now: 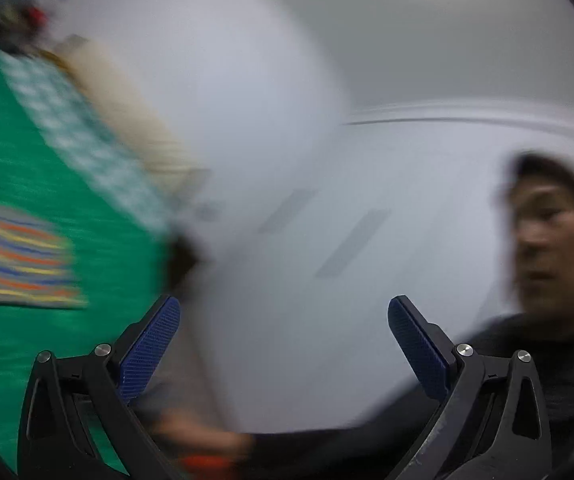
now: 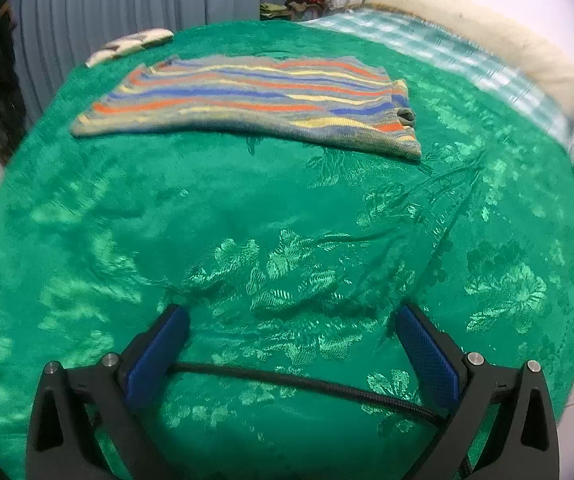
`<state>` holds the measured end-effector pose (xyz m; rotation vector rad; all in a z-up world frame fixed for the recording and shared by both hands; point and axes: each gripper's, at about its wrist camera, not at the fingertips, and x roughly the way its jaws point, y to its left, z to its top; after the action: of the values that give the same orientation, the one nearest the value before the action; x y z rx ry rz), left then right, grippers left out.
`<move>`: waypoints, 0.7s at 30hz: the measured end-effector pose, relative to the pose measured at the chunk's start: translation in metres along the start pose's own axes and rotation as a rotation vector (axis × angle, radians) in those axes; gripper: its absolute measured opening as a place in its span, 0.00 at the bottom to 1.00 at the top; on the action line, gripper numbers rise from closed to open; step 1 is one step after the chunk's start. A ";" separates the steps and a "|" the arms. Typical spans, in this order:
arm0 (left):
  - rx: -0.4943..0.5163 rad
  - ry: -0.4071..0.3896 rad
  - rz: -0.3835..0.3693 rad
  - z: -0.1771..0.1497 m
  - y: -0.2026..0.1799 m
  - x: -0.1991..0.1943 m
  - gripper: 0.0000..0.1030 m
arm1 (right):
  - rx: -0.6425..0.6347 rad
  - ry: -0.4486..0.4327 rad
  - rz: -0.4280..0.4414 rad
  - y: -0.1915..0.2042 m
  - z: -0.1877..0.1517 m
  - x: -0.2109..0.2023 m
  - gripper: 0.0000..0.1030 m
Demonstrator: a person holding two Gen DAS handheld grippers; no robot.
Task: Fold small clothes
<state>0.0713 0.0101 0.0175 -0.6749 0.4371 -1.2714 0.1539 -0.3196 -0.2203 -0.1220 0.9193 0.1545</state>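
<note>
A striped knit garment (image 2: 247, 100) in orange, blue, yellow and grey lies flat and folded on the green bedspread (image 2: 247, 220), far ahead of my right gripper (image 2: 291, 316). The right gripper is open and empty, held above the bedspread. My left gripper (image 1: 283, 308) is open and empty, tilted away from the bed and pointing at a white wall; its view is blurred. The striped garment shows at the left edge of the left wrist view (image 1: 15, 260).
A checked teal cloth (image 2: 447, 52) and a cream pillow (image 2: 487, 32) lie along the bed's far right side. A small patterned item (image 2: 131, 44) lies at the far left corner. A black cable (image 2: 307, 384) crosses between the right fingers. A person's face (image 1: 547, 236) is at right.
</note>
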 end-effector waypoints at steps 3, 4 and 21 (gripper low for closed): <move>0.095 0.056 0.514 -0.004 0.009 0.008 1.00 | 0.160 -0.154 0.266 -0.033 0.005 -0.048 1.00; 0.118 0.080 0.631 -0.007 0.013 0.012 1.00 | 0.214 -0.204 0.375 -0.044 0.006 -0.063 1.00; 0.149 0.144 1.146 -0.043 0.026 0.004 1.00 | 0.113 -0.620 1.286 -0.054 0.052 -0.212 1.00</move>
<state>0.0635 0.0006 -0.0312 -0.1186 0.6975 -0.2495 0.0779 -0.3808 -0.0175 0.6189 0.2602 1.2539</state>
